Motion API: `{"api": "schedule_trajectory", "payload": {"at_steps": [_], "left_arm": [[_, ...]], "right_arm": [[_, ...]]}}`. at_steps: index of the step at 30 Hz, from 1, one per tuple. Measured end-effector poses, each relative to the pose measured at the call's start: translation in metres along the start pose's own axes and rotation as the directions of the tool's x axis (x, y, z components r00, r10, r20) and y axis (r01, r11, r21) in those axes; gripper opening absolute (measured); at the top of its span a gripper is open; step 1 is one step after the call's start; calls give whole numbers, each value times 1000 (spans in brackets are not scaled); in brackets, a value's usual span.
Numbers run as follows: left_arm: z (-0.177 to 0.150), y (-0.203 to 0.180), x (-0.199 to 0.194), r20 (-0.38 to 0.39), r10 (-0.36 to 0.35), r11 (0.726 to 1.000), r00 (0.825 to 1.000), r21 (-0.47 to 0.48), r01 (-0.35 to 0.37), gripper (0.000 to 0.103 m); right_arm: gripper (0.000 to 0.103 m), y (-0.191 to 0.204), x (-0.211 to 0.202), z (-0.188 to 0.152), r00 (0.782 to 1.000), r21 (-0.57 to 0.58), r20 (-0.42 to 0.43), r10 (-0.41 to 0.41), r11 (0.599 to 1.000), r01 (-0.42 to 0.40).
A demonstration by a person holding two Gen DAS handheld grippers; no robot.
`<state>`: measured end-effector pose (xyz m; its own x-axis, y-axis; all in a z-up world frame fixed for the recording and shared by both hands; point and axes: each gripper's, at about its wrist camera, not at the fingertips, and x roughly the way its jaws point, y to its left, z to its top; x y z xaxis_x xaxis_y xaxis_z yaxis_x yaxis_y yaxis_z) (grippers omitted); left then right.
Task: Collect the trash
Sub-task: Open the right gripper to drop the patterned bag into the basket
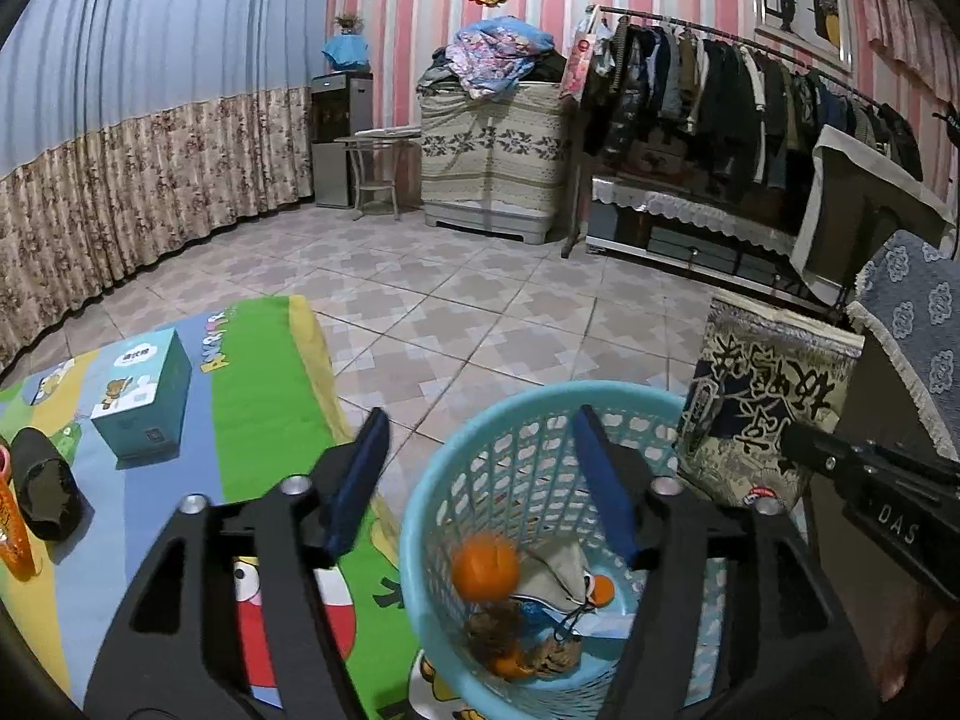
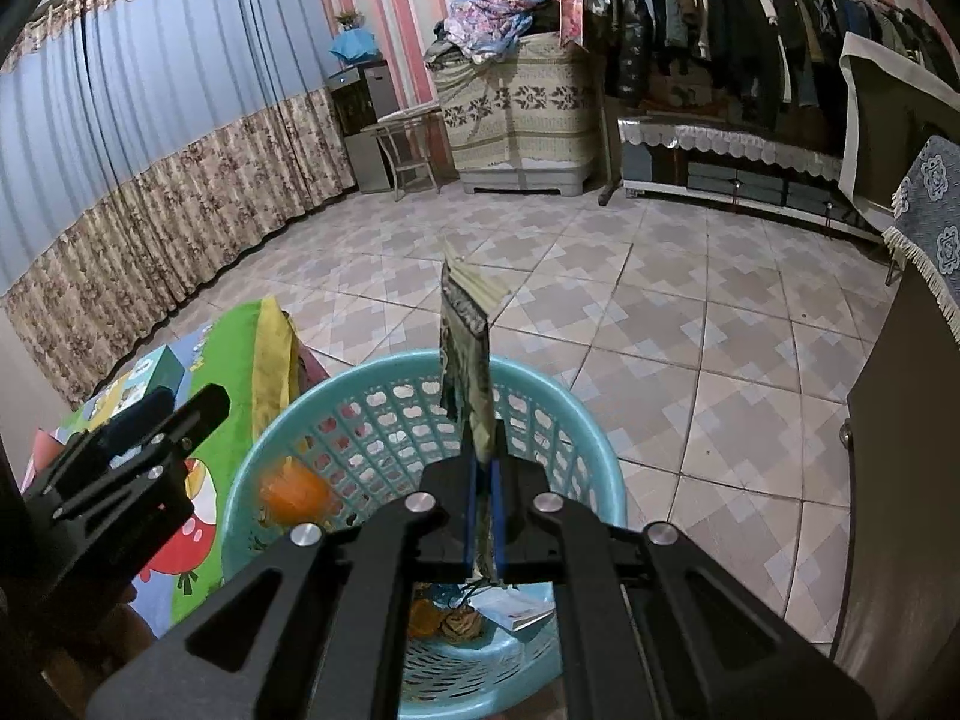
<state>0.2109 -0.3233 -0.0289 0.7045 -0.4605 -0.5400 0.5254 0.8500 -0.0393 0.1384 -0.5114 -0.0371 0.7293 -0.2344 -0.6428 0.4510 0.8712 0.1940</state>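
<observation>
Trash fills the bottom of the blue basket (image 1: 456, 456): an orange peel (image 1: 485, 567) blurred just inside its near wall, crumpled paper (image 1: 555, 579), smaller peel pieces and dry brown scraps beneath. The left gripper (image 1: 477, 477) hangs over the basket's near rim with its jaws spread wide and nothing between them; the blur on the peel directly below suggests it is dropping in free fall, which would explain the empty spread. The right gripper (image 2: 483, 483) is over the same basket, jaws pinched narrow on a patterned snack bag (image 2: 465, 354) that stands upright above the far rim, held by its lower edge so it can fall straight in once let go. The basket sits on the tiled floor (image 1: 480, 312) right at the edge of the colourful play mat (image 1: 264, 396), probably so that litter from the mat has a short trip. Farther back on the mat, toward its left edge, lie a teal box (image 1: 144, 402), a dark roll (image 1: 45, 489) and an orange tube (image 1: 12, 525); whether these count as litter I cannot tell.
</observation>
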Motion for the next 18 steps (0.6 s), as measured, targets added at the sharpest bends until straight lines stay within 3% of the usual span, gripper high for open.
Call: {"api": "schedule_trajectory", "payload": {"at_steps": [9,18], "left_arm": [[-1,23,-15,29,68,997,997,-26,-67,89],[-3,46,-27,31,113,992,993,-54,-112,94]], "right_arm": [[4,5,2,-2,1000,-20,-7,9,1000,-9],[6,15,12,-4,999,-25,-36,24,999,-25]]}}
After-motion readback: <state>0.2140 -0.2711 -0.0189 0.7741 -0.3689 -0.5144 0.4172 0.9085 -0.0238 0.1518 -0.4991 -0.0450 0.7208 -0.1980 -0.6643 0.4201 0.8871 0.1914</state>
